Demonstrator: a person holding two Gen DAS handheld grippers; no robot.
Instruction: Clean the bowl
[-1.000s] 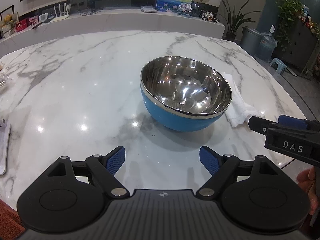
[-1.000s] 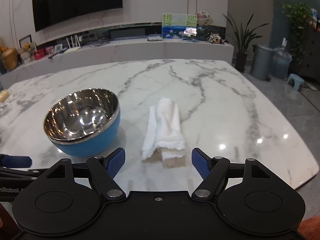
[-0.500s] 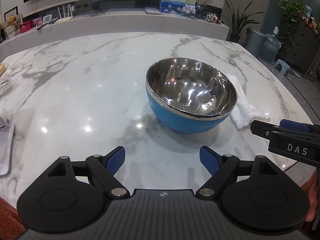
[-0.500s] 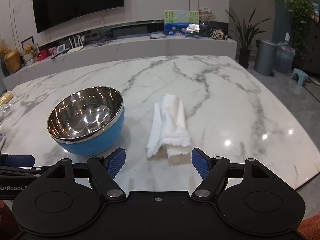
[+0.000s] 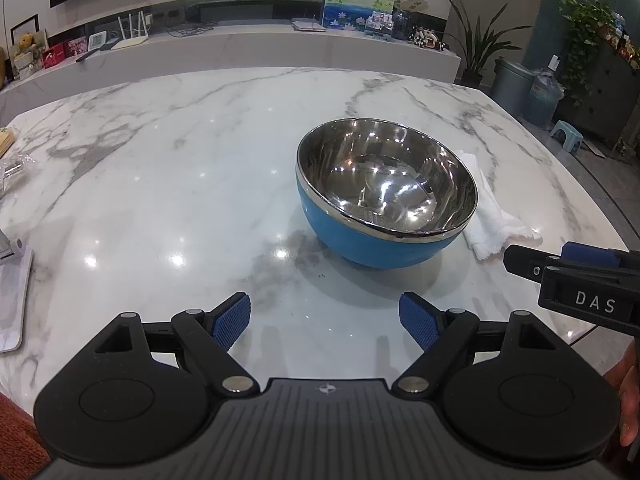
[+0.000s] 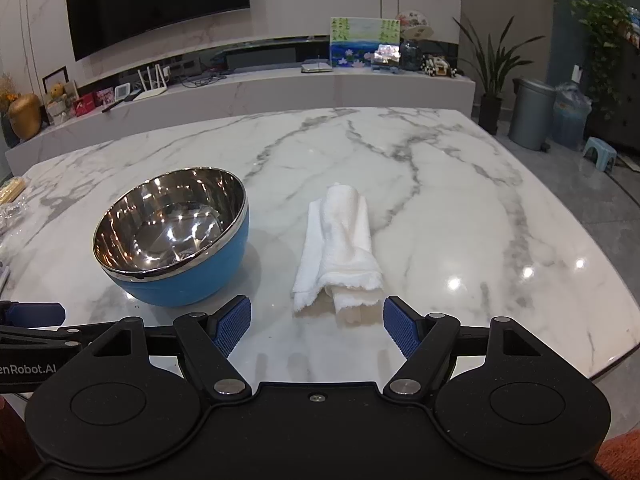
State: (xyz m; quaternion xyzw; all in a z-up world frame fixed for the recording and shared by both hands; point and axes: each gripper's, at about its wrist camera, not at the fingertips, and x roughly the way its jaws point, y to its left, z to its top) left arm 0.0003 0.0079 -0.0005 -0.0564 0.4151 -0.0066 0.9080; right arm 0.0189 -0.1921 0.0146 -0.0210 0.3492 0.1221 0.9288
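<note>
A blue bowl with a shiny steel inside stands upright and empty on the marble table; it also shows in the right wrist view. A rolled white cloth lies just right of the bowl, partly hidden behind it in the left wrist view. My left gripper is open and empty, short of the bowl and apart from it. My right gripper is open and empty, just short of the cloth's near end. The right gripper's side shows at the right edge of the left wrist view.
A white tray edge lies at the table's left. Clear wrapping sits at the far left. The table's right edge drops to the floor, with bins and a stool beyond. A long counter runs behind.
Both grippers have drawn slightly nearer to the table and tilted a little; the bowl and cloth have not moved. Both stay open.
</note>
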